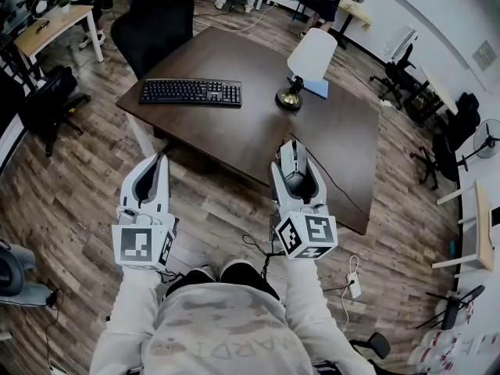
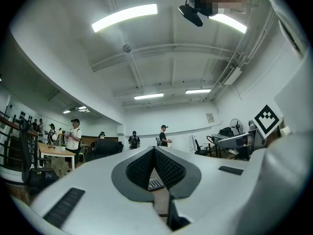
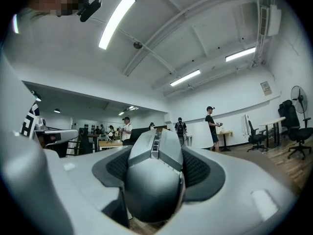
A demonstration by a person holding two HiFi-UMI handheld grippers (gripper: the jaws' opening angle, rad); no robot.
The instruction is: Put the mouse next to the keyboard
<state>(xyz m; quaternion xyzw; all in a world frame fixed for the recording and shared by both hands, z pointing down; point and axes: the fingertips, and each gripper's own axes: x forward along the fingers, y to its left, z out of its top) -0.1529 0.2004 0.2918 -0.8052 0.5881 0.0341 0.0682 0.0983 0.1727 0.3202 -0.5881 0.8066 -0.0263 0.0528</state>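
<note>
A black keyboard (image 1: 190, 92) lies on the far left part of the dark brown table (image 1: 234, 131); a sliver of the keyboard (image 2: 155, 183) shows below the jaws in the left gripper view. My right gripper (image 1: 291, 148) hovers over the table's near edge, shut on a grey-and-black mouse (image 1: 297, 180). In the right gripper view the mouse (image 3: 154, 175) fills the space between the jaws, nose pointing away. My left gripper (image 1: 160, 158) hangs over the floor in front of the table, shut and holding nothing, its pads (image 2: 142, 168) pressed together.
A desk lamp (image 1: 302, 65) with a white shade stands on the table's far right, with a blue item (image 1: 318, 90) behind it. A black office chair (image 1: 156, 14) sits behind the keyboard. A cable (image 1: 332, 180) trails off the table's right side. Other desks, chairs and people stand around.
</note>
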